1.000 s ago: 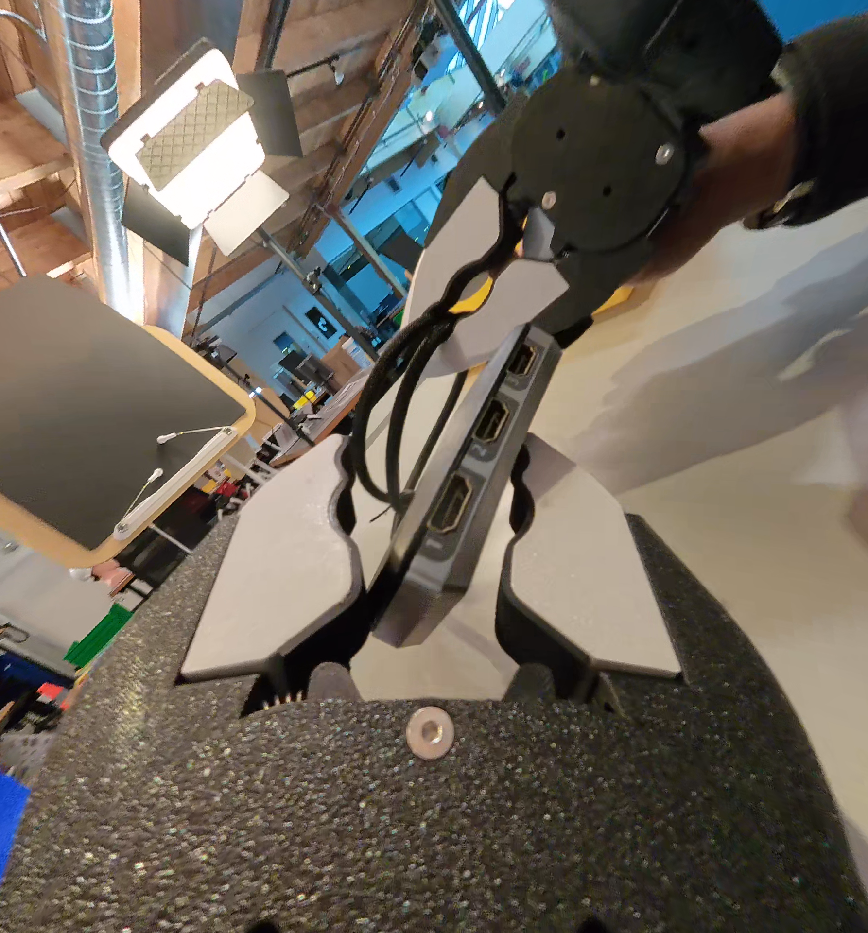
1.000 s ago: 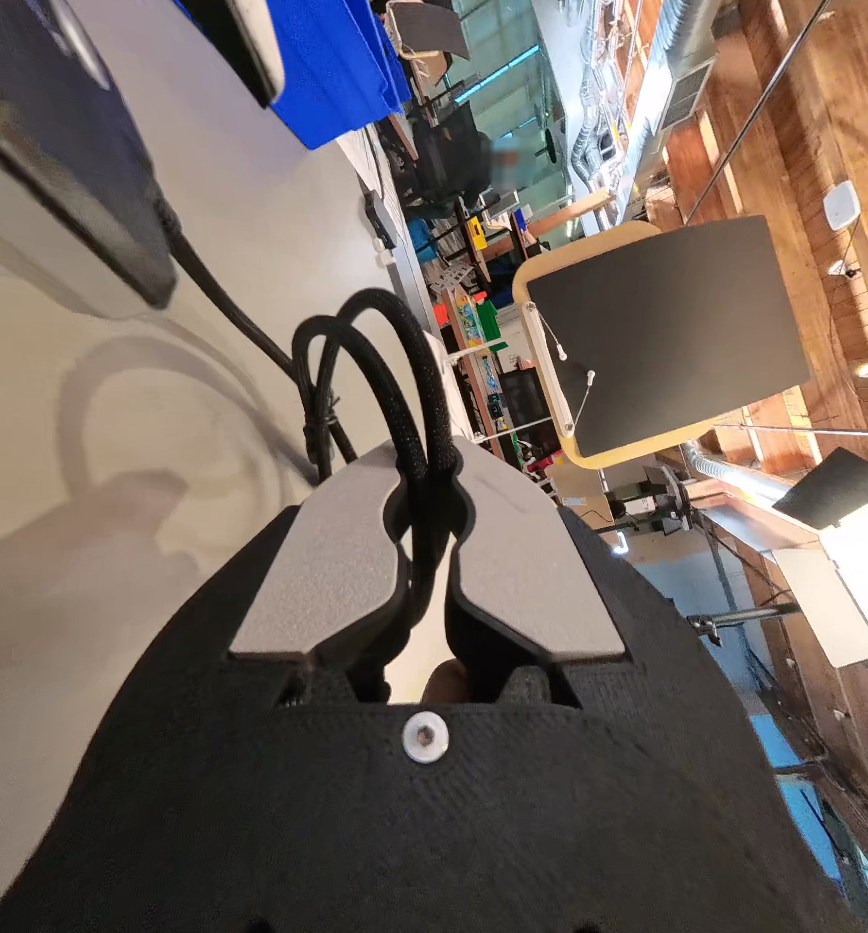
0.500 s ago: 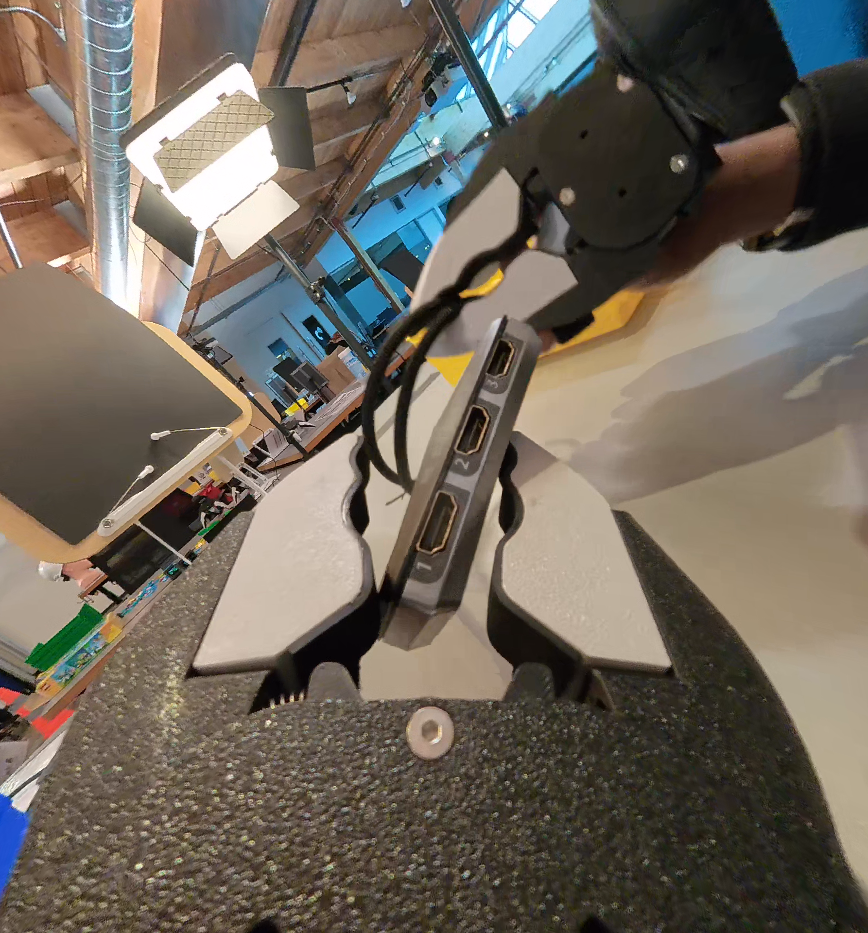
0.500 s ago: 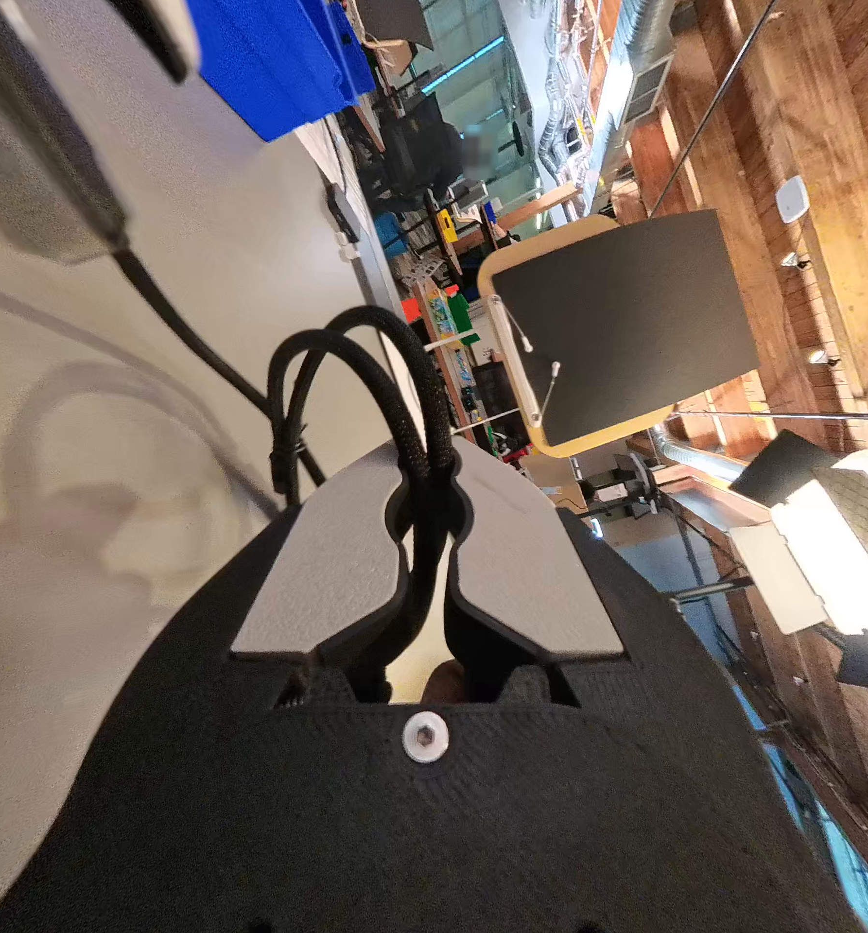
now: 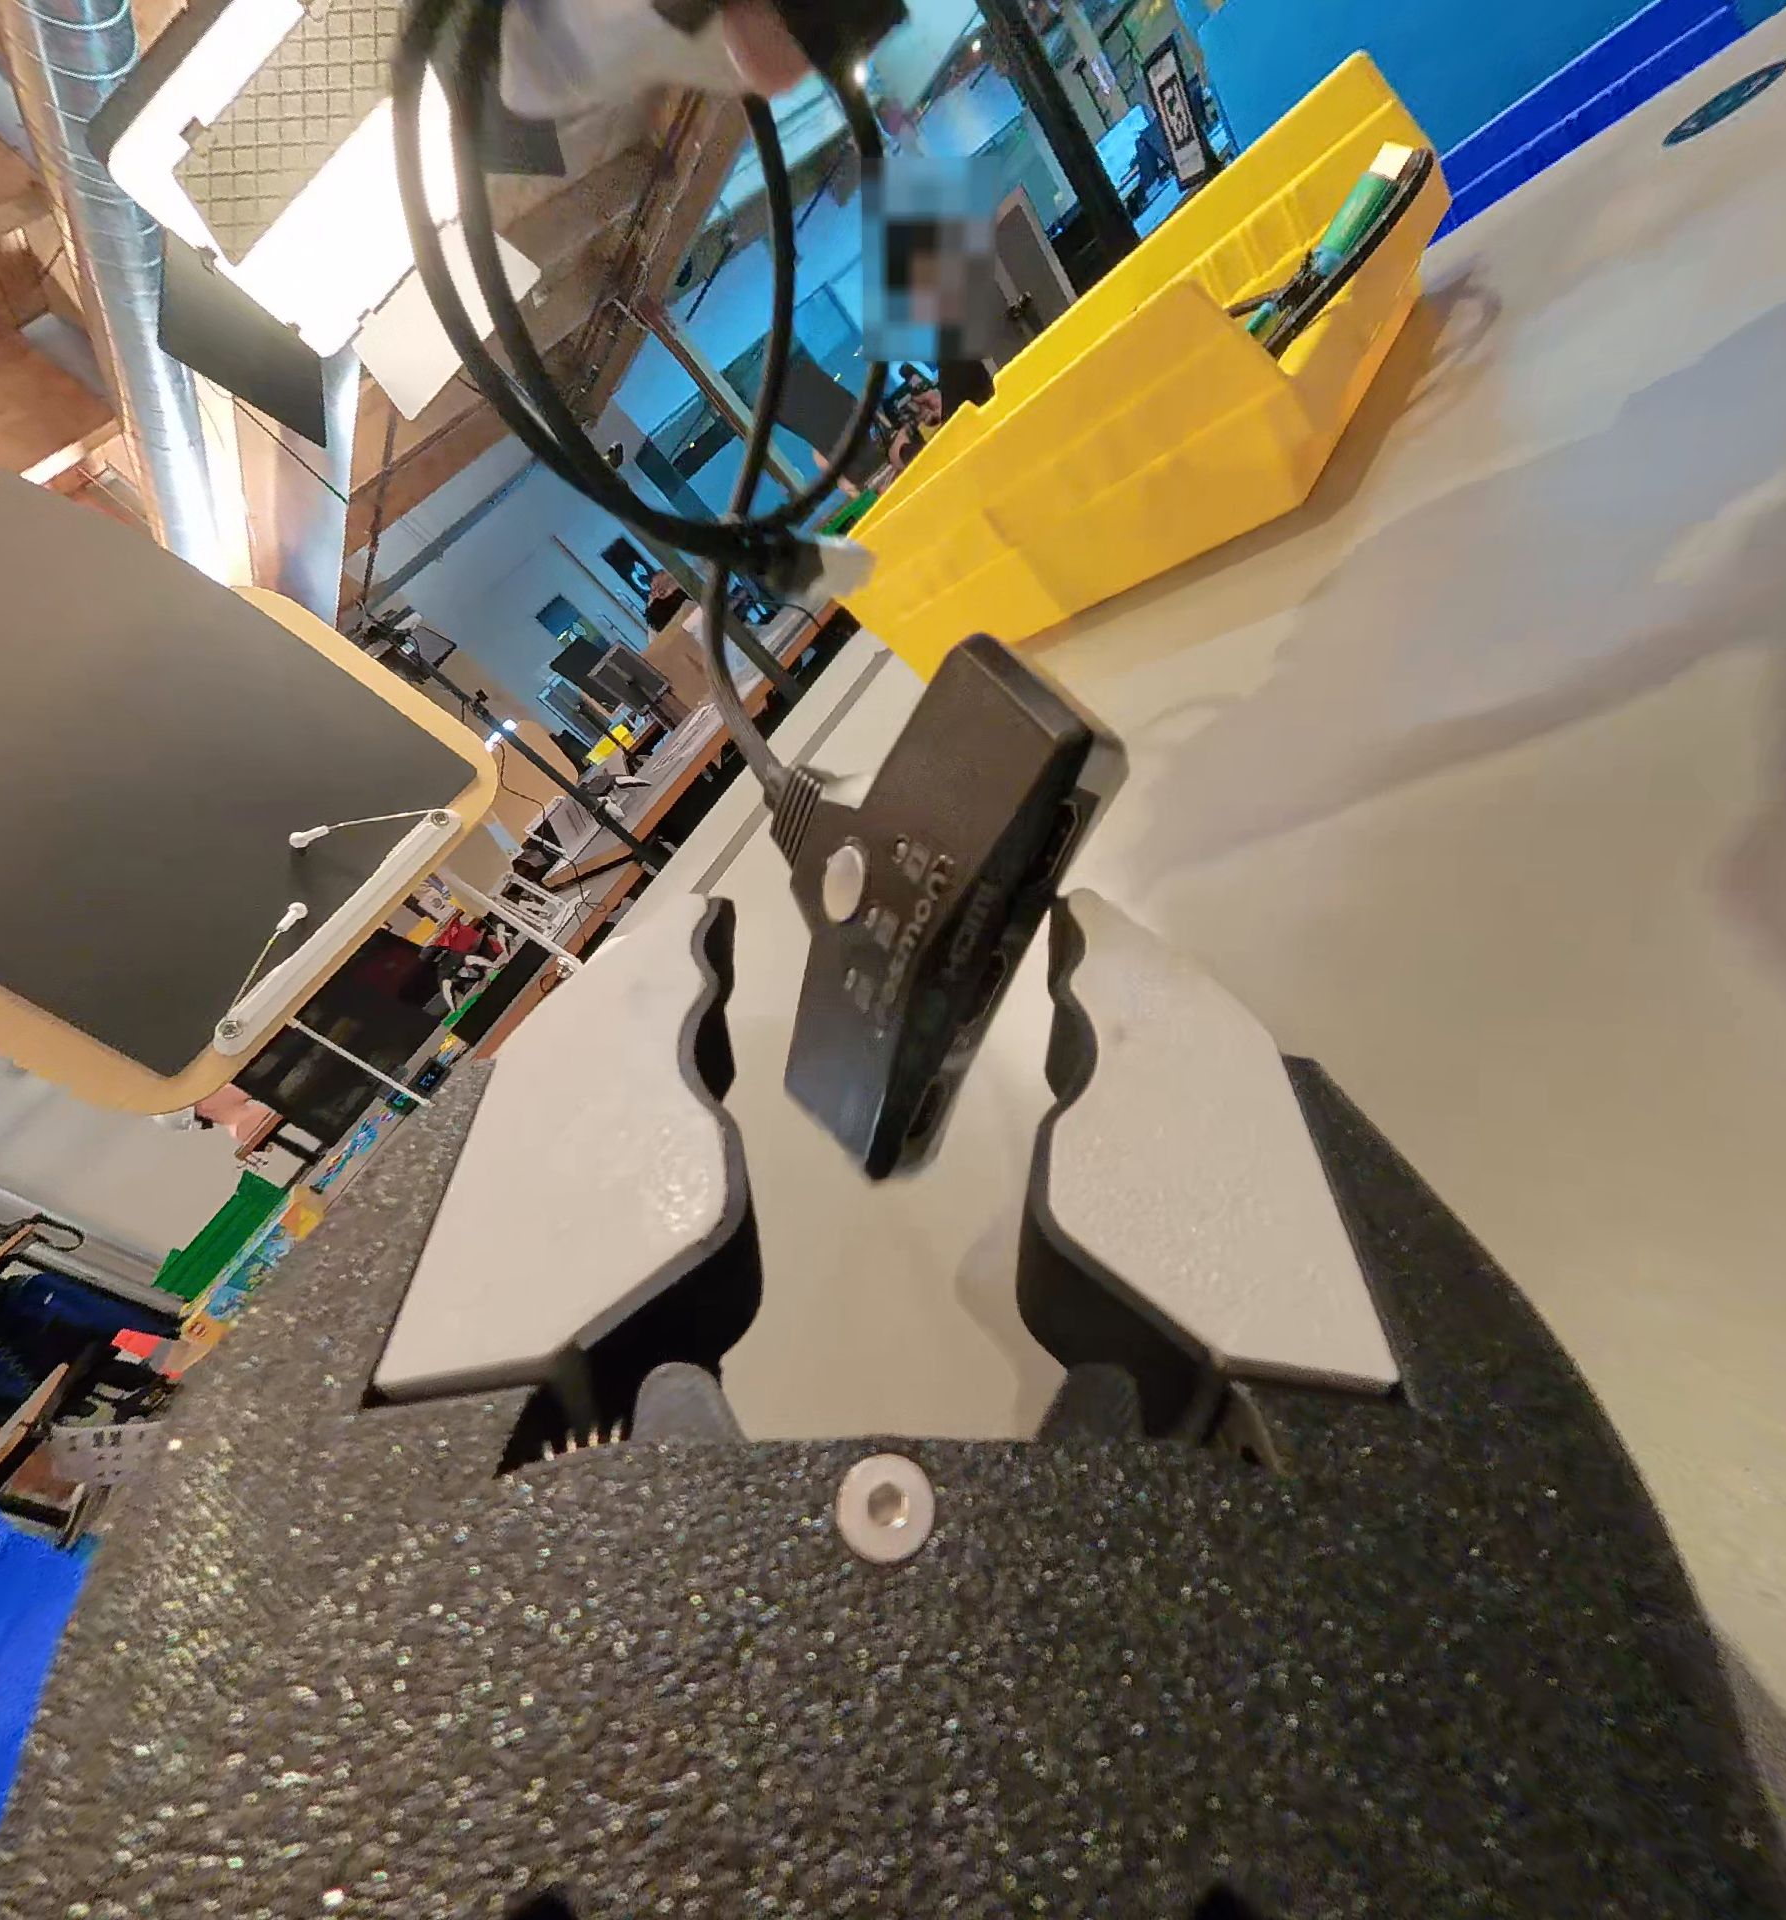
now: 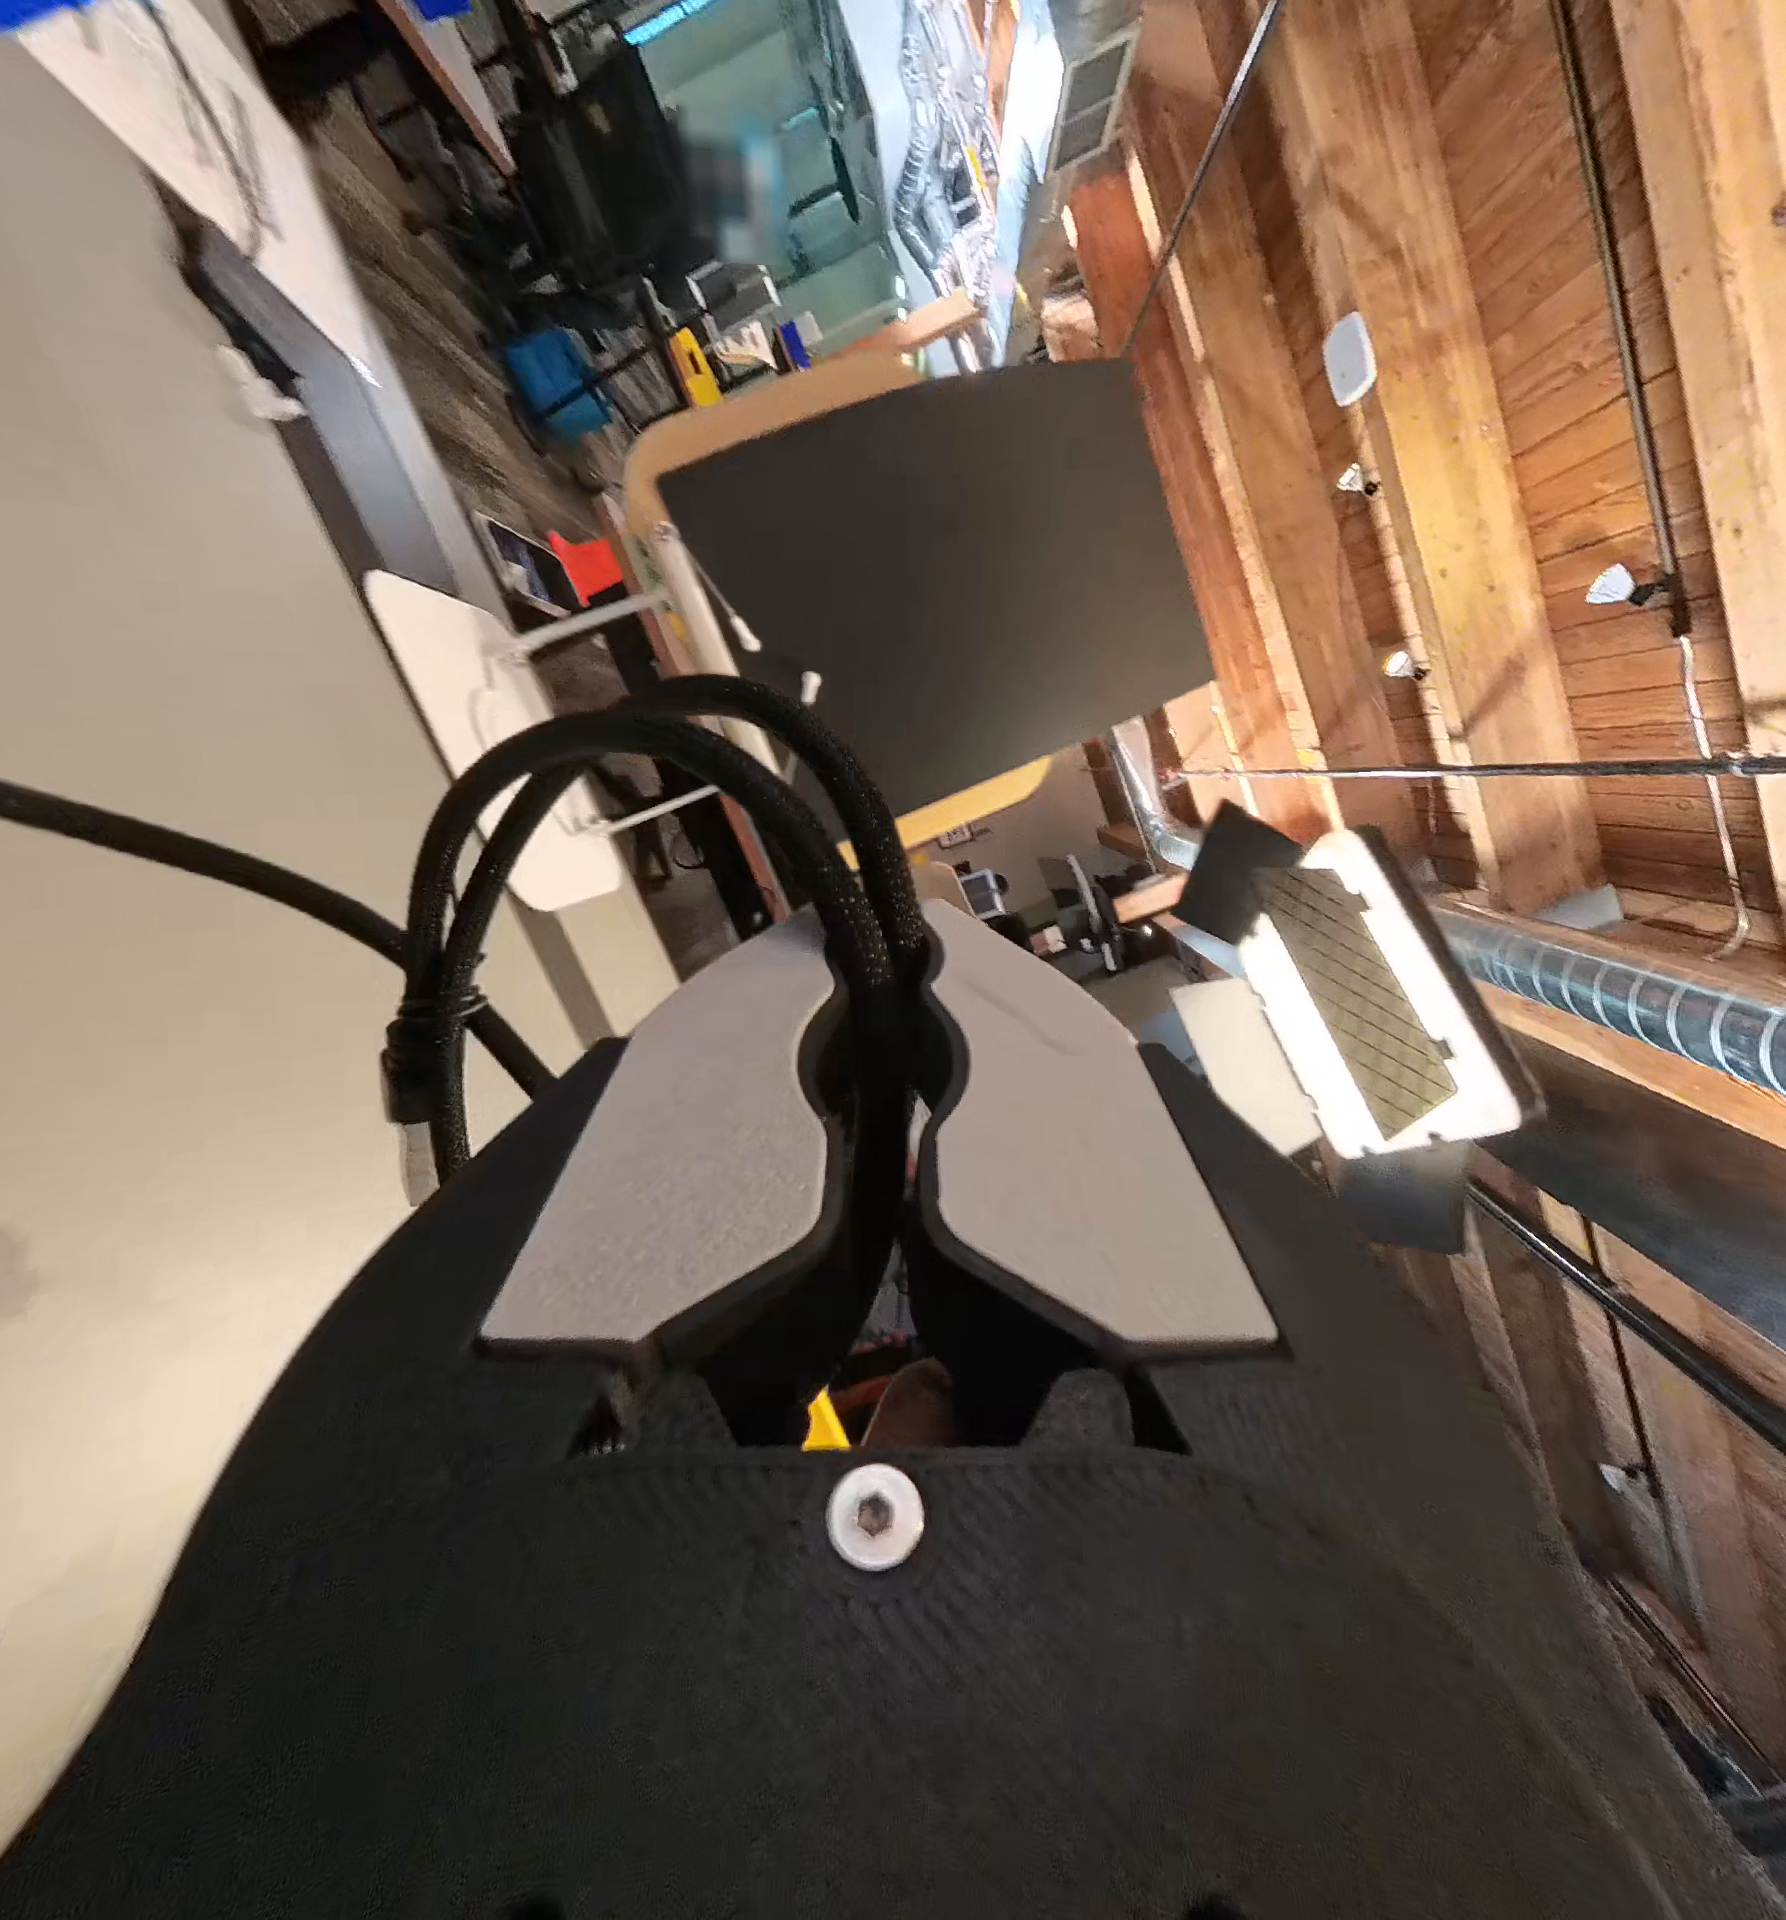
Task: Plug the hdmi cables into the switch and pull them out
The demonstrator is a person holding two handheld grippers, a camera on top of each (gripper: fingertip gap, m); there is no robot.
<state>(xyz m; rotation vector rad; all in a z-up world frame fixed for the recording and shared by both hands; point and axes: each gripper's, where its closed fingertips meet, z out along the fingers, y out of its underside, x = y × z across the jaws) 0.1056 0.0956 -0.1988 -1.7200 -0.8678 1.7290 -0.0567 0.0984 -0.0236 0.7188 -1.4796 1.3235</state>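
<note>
Between the spread fingers of the left gripper [image 5: 881,940] hangs the black switch [image 5: 936,914], tilted, button side up, and as far as I can see it isn't touching either finger, so that gripper is wide open with nothing in it. The switch's own thin cord runs up from its far end to a bundle of looped black cable [image 5: 598,343] above the gripper, tied together with a small wrap. Past the switch, further out on the pale table [image 5: 1491,831], sits a yellow bin [image 5: 1128,416] with a green thing poking out of it; hard to say what that is.

Over on the other side, the right gripper [image 6: 884,997] has its fingers pinched nearly together on a braided black cable [image 6: 873,935], which loops up out of the tips and curls round to the left of the gripper. One strand heads off left across the table [image 6: 89,831]. The plug end is hidden down between the fingers, so can't tell how it sits.
</note>
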